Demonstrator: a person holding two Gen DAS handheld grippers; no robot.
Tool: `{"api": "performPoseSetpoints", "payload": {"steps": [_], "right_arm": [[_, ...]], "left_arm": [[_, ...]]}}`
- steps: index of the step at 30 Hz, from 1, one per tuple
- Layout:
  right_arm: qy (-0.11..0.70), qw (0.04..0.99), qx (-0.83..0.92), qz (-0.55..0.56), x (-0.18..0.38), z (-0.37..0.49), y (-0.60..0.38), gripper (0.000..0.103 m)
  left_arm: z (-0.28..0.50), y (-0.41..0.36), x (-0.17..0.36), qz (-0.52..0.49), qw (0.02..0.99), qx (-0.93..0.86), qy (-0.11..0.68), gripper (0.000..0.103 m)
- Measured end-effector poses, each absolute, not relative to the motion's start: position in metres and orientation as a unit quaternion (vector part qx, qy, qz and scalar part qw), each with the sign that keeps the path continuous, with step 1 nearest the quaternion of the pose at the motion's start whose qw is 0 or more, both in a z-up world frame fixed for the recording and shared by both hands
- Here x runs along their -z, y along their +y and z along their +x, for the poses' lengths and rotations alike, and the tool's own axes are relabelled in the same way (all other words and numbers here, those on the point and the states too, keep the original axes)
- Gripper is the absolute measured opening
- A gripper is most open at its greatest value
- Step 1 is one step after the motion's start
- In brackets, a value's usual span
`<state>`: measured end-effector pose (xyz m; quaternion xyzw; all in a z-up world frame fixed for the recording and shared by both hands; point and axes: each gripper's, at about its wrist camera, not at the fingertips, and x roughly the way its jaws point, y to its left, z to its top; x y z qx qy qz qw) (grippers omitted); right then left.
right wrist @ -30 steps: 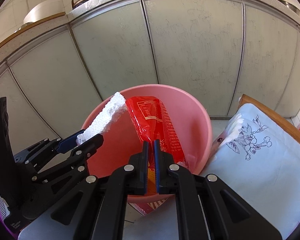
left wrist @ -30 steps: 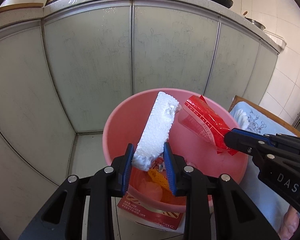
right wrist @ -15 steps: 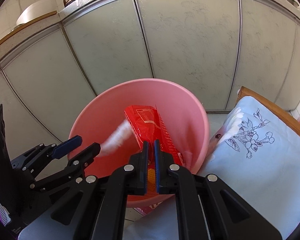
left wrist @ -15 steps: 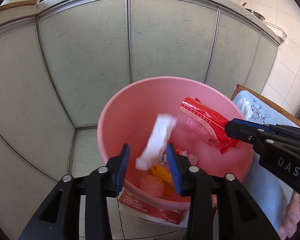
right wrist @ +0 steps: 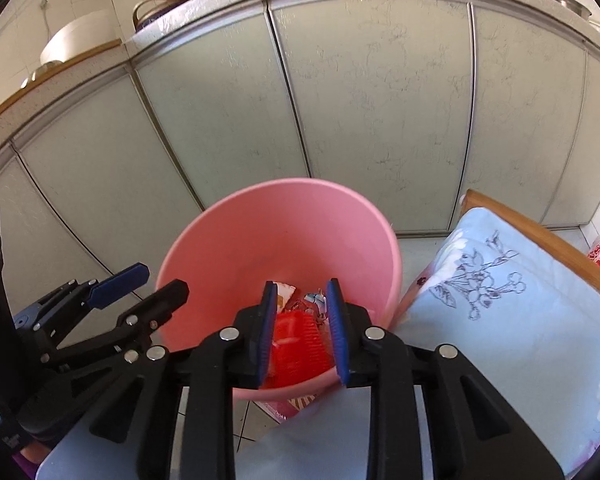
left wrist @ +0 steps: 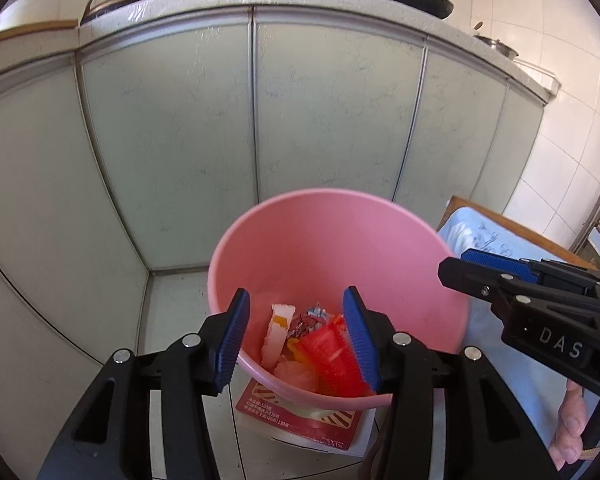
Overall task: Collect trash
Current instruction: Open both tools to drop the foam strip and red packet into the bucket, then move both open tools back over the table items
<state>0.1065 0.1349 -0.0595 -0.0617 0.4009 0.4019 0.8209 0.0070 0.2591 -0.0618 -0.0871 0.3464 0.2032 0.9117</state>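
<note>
Two parted, empty fingers of the left gripper point(left wrist: 296, 336) frame the pink bucket point(left wrist: 380, 240) holding a red wrapper point(left wrist: 332, 354) and white scrap point(left wrist: 276, 332), while the right gripper point(right wrist: 302, 330), likewise spread and empty, hovers over that bucket point(right wrist: 260, 232) beside a flowered cushion point(right wrist: 520, 304).

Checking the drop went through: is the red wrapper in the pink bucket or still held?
In. The red wrapper lies at the bottom of the pink bucket; the right claw is open above it.
</note>
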Motion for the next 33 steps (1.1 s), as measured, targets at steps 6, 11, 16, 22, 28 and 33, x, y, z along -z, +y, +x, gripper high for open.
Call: {"api": "performPoseSetpoints", "payload": {"steps": [6, 11, 16, 22, 28, 33], "right_arm": [[0.372, 0.837, -0.396, -0.068, 0.034, 0.086, 0.101, 0.026], [0.362, 0.849, -0.38, -0.067, 0.019, 0.07, 0.065, 0.026], [0.36, 0.859, -0.358, -0.066, 0.013, 0.053, 0.023, 0.026], [0.366, 0.869, -0.327, -0.066, 0.018, 0.035, -0.03, 0.026], [0.375, 0.878, -0.294, -0.053, 0.03, 0.028, -0.078, 0.026], [0.391, 0.882, -0.263, -0.022, 0.039, 0.035, -0.12, 0.038]], "left_arm": [[-0.005, 0.245, 0.027, -0.083, 0.928, -0.176, 0.319, 0.052], [-0.011, 0.222, 0.005, -0.086, 0.938, -0.138, 0.306, 0.054], [-0.014, 0.192, -0.007, -0.085, 0.944, -0.091, 0.304, 0.054], [-0.011, 0.147, -0.005, -0.068, 0.943, -0.034, 0.323, 0.06], [-0.003, 0.098, 0.005, -0.036, 0.938, 0.014, 0.344, 0.06], [0.014, 0.064, 0.013, -0.024, 0.934, 0.05, 0.352, 0.06]]}}
